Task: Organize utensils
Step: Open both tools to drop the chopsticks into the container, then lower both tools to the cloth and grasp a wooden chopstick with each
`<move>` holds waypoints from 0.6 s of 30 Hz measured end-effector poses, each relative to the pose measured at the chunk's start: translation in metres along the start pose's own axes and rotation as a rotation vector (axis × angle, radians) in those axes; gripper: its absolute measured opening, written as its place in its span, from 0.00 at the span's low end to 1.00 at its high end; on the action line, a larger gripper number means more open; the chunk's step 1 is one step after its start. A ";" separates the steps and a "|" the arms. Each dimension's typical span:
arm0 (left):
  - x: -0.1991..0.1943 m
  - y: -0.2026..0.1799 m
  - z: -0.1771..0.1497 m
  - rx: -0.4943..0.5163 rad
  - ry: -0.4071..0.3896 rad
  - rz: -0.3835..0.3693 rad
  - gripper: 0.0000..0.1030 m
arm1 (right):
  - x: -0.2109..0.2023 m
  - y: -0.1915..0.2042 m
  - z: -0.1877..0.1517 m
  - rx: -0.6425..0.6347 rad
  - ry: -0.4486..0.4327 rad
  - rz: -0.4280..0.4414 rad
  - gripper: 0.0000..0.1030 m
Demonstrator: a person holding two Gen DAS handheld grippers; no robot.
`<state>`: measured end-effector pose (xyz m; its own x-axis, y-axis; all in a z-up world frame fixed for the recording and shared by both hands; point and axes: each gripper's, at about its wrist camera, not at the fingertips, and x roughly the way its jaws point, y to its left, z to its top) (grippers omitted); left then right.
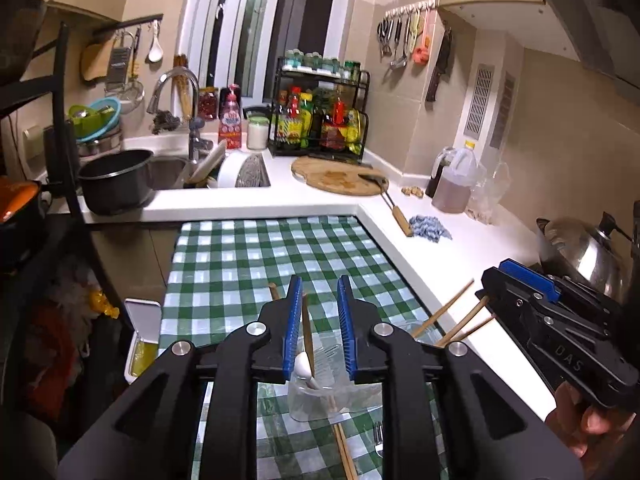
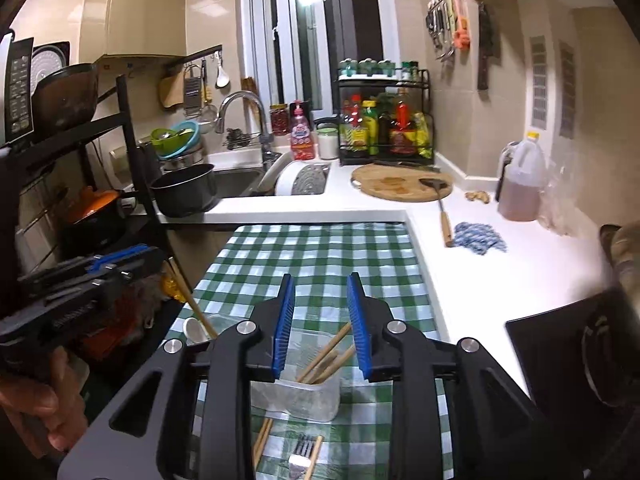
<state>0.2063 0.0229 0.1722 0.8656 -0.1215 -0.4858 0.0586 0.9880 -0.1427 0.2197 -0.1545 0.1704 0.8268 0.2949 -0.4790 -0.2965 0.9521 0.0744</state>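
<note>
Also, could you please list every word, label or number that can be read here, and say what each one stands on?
"DAS": on the black body of the right gripper.
Pink soap bottle: the label is too blurred to read.
Sauce bottles on the rack: the labels are too small to read.
Appliance control panel: the markings are too small to read.

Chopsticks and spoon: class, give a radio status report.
Left gripper open over spoon cup. Right gripper open over chopstick cup. Loose chopsticks, fork left on cloth.
</note>
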 end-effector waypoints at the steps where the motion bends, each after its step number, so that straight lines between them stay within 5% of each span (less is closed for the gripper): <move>1: -0.008 0.000 0.001 -0.002 -0.014 0.003 0.19 | -0.004 -0.001 0.001 0.000 -0.009 -0.006 0.27; 9: -0.067 -0.007 -0.014 -0.009 -0.102 0.037 0.19 | -0.071 0.002 0.000 -0.030 -0.136 -0.074 0.27; 18: -0.112 -0.016 -0.084 0.018 -0.134 0.086 0.19 | -0.149 0.007 -0.048 -0.044 -0.259 -0.119 0.27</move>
<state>0.0668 0.0125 0.1563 0.9265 -0.0240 -0.3756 -0.0106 0.9959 -0.0897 0.0714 -0.1958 0.2004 0.9501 0.1970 -0.2419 -0.2055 0.9786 -0.0100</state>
